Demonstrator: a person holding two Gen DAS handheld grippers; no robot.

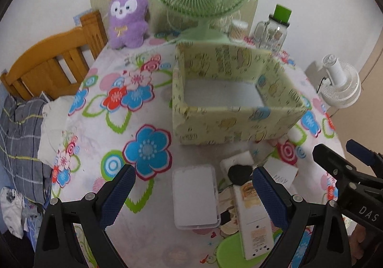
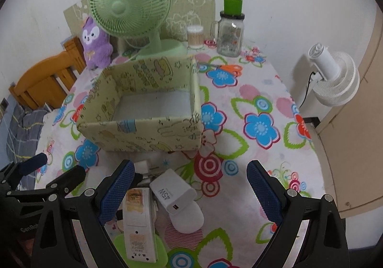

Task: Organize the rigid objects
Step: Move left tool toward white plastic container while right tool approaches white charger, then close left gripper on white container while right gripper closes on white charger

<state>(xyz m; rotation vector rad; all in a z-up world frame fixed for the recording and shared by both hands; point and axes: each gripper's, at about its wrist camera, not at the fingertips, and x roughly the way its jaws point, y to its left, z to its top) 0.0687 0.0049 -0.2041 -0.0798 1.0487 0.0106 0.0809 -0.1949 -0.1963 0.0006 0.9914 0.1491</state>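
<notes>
Both tongs stood released with nothing between their blue pads: the left gripper (image 1: 191, 186) hung over a flat white case (image 1: 195, 197), and the right gripper (image 2: 189, 184) over a white 45W charger (image 2: 172, 192). A long white remote (image 2: 138, 222) lay between those two things, all on the near part of the flowered tablecloth (image 2: 258, 110). Just beyond them sat the open yellow-green box (image 2: 141, 110), with a green fan (image 2: 130, 8) farther back.
</notes>
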